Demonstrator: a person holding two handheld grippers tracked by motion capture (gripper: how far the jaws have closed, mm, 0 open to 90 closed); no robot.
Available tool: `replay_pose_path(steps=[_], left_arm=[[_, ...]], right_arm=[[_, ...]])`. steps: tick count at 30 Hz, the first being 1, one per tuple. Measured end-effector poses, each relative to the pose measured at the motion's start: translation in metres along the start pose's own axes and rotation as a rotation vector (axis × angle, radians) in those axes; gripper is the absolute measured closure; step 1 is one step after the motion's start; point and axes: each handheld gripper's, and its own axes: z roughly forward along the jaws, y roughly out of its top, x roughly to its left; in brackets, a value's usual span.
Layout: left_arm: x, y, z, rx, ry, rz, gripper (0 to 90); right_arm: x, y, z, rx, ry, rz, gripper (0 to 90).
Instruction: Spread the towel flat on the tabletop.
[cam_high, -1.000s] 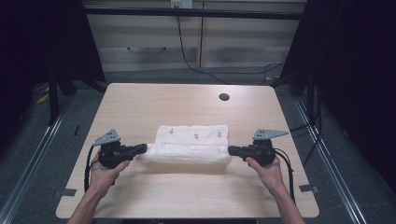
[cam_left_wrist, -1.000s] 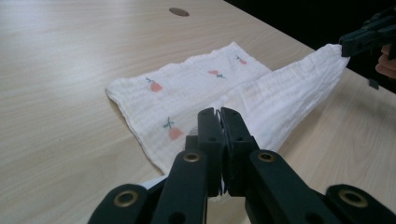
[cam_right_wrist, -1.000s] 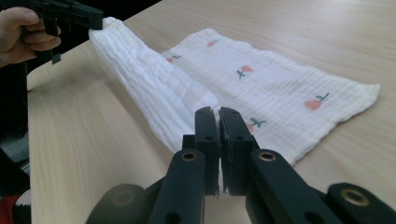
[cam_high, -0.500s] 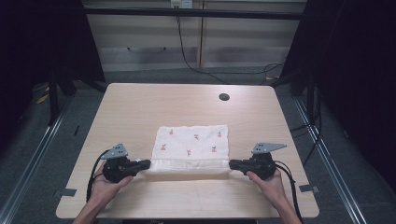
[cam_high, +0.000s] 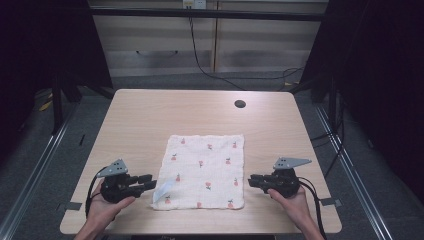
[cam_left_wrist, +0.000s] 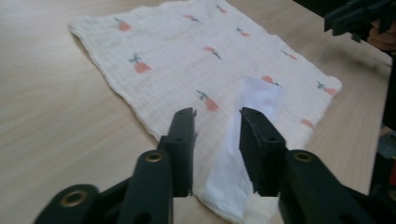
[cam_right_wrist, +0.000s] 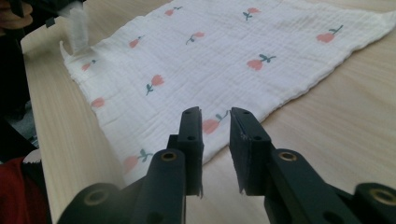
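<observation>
A white cloth (cam_high: 205, 170) printed with small red flowers lies spread flat on the wooden table (cam_high: 150, 115). My left gripper (cam_high: 150, 181) sits at its near left corner. Its jaws have just been opening, and in the left gripper view (cam_left_wrist: 217, 114) the lifted, blurred corner (cam_left_wrist: 254, 93) hangs loose between them. My right gripper (cam_high: 251, 181) rests just off the near right corner. Its jaws have just been opening too, and in the right gripper view (cam_right_wrist: 215, 112) they stand apart over the cloth's edge (cam_right_wrist: 224, 51), gripping nothing.
A dark round hole (cam_high: 240, 104) sits near the table's far edge. Bare wood surrounds the cloth on all sides. Metal rails run along the floor at either side of the table, and cables trail behind it.
The cloth, held bunched between both grippers, was drawn toward the near edge and laid out flat. Both grippers have let go of its near corners and their jaws have parted.
</observation>
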Motion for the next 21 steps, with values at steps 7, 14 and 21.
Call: replay_pose_path(steps=[7, 14, 21], left_arm=[[0.021, 0.037, 0.024, 0.022, 0.045, 0.000, 50.4], [0.036, 0.062, 0.041, 0.027, 0.020, -0.014, 47.6], [0.053, 0.035, 0.086, 0.160, 0.057, -0.022, 49.3]], right_arm=[[-0.009, 0.024, 0.025, 0.021, -0.013, -0.028, 68.8], [-0.020, 0.044, 0.052, 0.047, -0.011, -0.035, 66.1], [-0.041, 0.041, 0.077, 0.092, -0.058, 0.001, 59.8]])
